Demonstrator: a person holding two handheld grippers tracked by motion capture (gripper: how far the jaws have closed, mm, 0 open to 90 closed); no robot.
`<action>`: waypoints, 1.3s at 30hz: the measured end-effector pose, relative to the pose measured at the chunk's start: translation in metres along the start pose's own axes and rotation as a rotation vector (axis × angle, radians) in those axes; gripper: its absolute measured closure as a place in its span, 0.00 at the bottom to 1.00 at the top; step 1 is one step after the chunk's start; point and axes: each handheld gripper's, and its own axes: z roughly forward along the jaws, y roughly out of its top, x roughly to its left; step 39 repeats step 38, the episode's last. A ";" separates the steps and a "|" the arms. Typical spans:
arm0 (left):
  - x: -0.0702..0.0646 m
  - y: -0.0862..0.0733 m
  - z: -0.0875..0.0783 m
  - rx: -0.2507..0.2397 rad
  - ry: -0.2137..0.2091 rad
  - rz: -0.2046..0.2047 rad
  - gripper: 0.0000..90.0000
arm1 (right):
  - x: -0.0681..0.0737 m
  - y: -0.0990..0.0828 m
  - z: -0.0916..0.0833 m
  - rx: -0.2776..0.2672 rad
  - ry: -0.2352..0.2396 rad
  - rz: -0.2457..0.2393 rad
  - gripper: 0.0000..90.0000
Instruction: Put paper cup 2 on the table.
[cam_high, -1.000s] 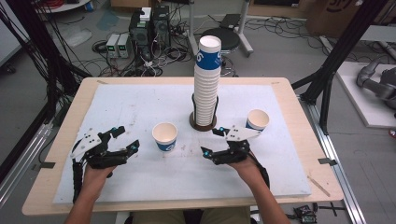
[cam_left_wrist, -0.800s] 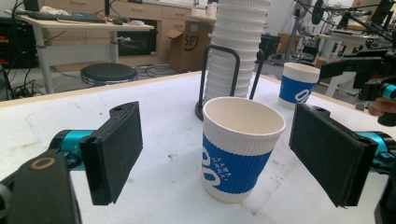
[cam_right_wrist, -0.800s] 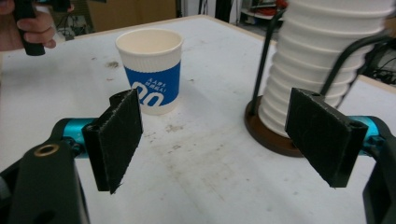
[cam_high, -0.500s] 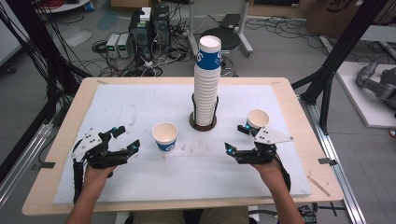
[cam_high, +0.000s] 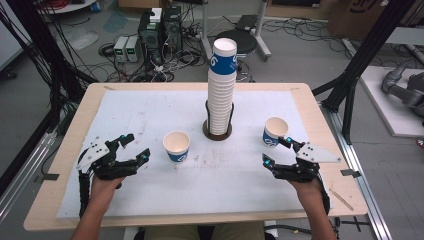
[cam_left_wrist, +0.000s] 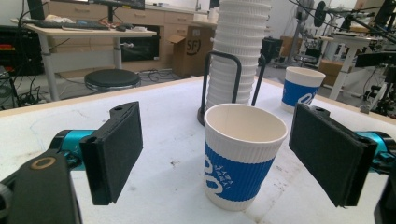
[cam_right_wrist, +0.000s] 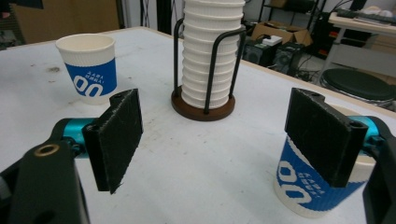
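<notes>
A tall stack of white-and-blue paper cups stands in a black wire holder at the table's middle. One single cup stands upright left of the holder. My left gripper lies open just left of it, jaws apart and empty. In the left gripper view this cup stands a little ahead of the open left gripper, untouched. A second cup stands right of the holder. My right gripper is open close in front of it. In the right gripper view that cup is partly hidden behind one jaw of the right gripper.
A white sheet covers the wooden table. The stack and the other cup stand farther off in the right gripper view. Black frame legs, cables and computer boxes stand on the floor beyond the table's far edge.
My right gripper has moved to the right, from in front of the cup holder to beside the right-hand cup. The left gripper and both cups have stayed put.
</notes>
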 end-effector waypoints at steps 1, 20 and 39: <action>0.000 0.000 0.000 -0.001 0.002 -0.003 0.19 | 0.000 0.000 -0.001 -0.002 -0.006 -0.003 0.22; -0.003 0.001 -0.003 -0.006 -0.001 0.008 0.20 | 0.006 -0.006 -0.008 0.015 -0.026 -0.004 0.22; -0.001 -0.001 -0.001 0.005 -0.002 0.006 0.20 | 0.004 -0.008 -0.006 0.010 -0.017 0.006 0.22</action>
